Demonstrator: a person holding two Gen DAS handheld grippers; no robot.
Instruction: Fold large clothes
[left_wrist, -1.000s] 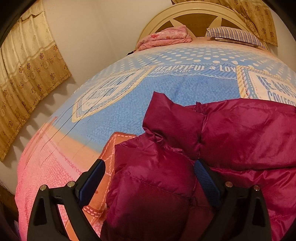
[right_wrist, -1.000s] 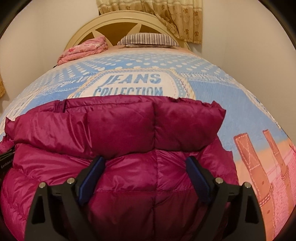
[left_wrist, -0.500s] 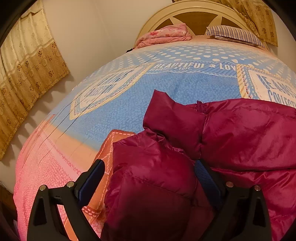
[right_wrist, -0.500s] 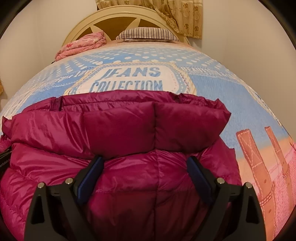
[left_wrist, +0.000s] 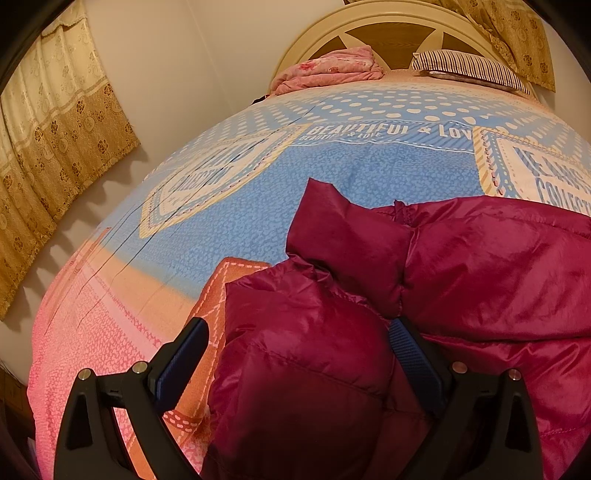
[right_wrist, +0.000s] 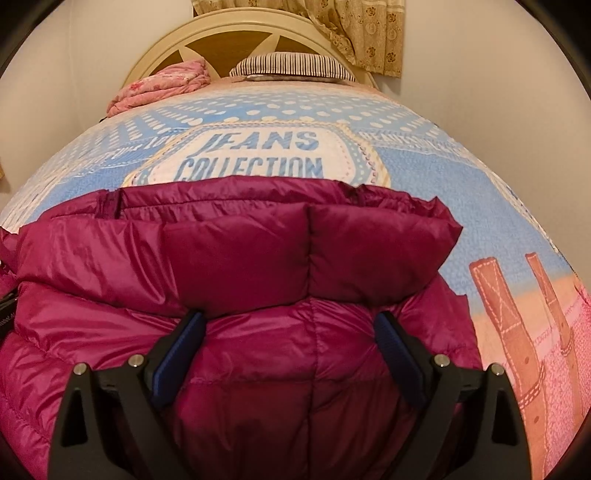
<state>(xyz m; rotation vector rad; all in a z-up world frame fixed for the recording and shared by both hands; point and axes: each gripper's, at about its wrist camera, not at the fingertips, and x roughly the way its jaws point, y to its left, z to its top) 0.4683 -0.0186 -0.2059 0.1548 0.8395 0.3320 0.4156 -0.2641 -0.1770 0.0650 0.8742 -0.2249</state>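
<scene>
A magenta quilted down jacket (left_wrist: 461, 273) lies folded in a puffy bundle on the bed (left_wrist: 332, 173). My left gripper (left_wrist: 299, 332) is open, its blue-padded fingers (left_wrist: 183, 354) straddling the bundle's left lobe without clamping it. In the right wrist view the jacket (right_wrist: 236, 258) fills the lower frame, its padded top fold across the middle. My right gripper (right_wrist: 288, 328) is open, with the fingers (right_wrist: 395, 347) wide apart over the jacket's front panel.
The bedspread (right_wrist: 258, 147) is blue with "JEANS COLLECTION" print and a pink-orange border (left_wrist: 92, 325). A folded pink blanket (left_wrist: 328, 70) and a striped pillow (left_wrist: 469, 68) lie at the arched headboard (right_wrist: 221, 40). Curtains (left_wrist: 48, 140) hang on the left wall.
Both grippers have eased slightly forward and lower over the jacket. Both stay open. The jacket has not visibly shifted.
</scene>
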